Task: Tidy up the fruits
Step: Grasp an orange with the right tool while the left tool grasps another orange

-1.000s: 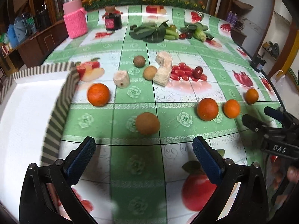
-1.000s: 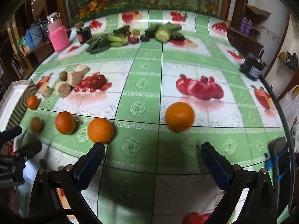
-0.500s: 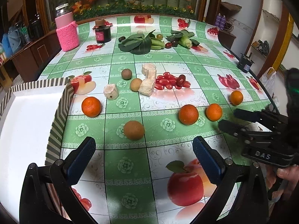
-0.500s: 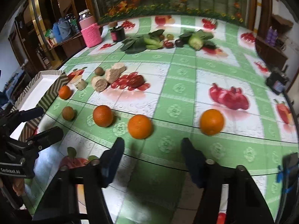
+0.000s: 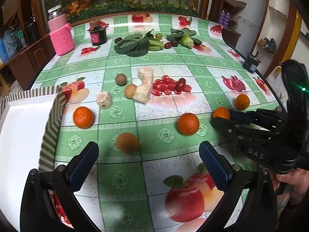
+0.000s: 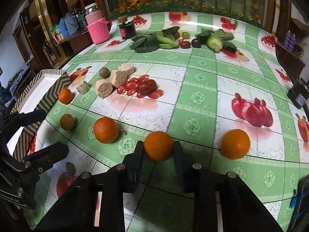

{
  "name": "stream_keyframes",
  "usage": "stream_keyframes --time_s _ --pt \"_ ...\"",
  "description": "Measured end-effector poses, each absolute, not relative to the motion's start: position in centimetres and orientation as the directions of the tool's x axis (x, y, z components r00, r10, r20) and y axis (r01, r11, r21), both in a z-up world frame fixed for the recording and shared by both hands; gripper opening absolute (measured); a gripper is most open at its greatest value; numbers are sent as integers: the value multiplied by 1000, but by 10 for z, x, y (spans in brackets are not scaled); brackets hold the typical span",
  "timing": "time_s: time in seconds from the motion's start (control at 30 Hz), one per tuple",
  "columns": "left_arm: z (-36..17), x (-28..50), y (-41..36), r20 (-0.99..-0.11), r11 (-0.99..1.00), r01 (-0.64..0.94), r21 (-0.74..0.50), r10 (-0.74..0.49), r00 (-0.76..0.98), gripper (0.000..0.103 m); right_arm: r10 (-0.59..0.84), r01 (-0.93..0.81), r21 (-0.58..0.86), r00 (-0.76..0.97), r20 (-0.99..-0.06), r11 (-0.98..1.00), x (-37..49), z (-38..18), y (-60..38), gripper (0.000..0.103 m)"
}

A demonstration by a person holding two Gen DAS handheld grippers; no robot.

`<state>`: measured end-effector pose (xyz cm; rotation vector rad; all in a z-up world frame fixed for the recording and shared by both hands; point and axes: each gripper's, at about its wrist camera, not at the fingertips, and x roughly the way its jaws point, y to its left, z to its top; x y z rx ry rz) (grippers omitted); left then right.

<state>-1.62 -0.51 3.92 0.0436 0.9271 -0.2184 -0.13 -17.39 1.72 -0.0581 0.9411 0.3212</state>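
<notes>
Gripping an orange (image 6: 158,148), right fingers (image 6: 138,155); left view hides contact.

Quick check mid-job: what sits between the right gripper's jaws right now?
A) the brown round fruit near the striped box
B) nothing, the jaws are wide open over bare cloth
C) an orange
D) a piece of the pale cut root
C: in the right wrist view the right gripper has its jaws against both sides of an orange on the table.
</notes>
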Motion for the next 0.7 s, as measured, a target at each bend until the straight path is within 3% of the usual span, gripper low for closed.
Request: stream_keyframes --time_s 0.3,0.4,0.47,0.6,0.7 --pt "38 -2 -39 -797 961 271 -47 -200 570 102 226 -233 106 584 -779 967 -13 26 -207 31" --pt "35 3 -49 -806 957 288 -42 -203 556 90 237 -233 119 587 -774 965 -14 28 -212 31" --pt "31 6 -56 -809 951 305 -42 -212 548 88 239 -228 124 589 -772 966 -14 28 -213 31" --pt "19 13 -60 -834 951 307 -46 -205 512 50 248 -230 135 586 -771 964 -15 25 -215 31" --pt "17 13 -59 -831 950 310 -41 -205 517 32 251 -228 140 587 -770 964 -16 24 -215 31"
